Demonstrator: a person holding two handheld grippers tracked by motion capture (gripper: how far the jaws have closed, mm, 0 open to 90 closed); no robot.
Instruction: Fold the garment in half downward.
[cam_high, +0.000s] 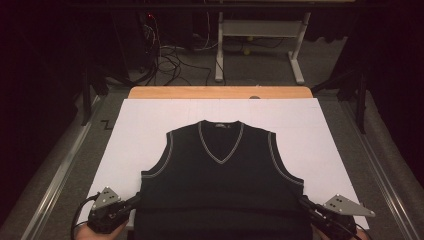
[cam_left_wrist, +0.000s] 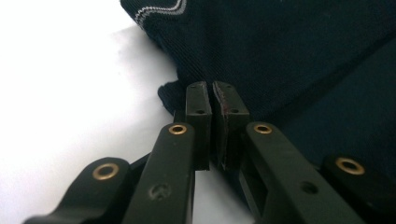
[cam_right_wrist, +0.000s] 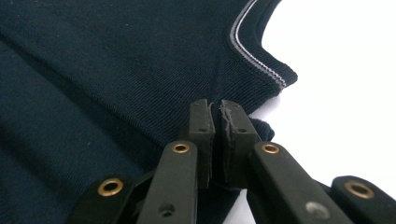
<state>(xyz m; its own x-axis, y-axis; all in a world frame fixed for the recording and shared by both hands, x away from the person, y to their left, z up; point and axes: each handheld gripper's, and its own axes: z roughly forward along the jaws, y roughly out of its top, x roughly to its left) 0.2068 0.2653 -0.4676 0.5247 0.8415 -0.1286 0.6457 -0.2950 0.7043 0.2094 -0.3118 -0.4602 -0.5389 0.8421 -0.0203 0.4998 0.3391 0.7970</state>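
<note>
While each hand-held gripper (cam_high: 134, 200) (cam_high: 304, 202) pinches its side, the dark V-neck vest (cam_high: 220, 185) lies flat

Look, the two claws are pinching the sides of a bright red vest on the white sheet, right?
Not quite: the vest is black with pale striped trim, not red, as the high view shows. The rest holds: the left claw and the right claw each pinch a side edge of it, and it lies flat on the white sheet.
</note>
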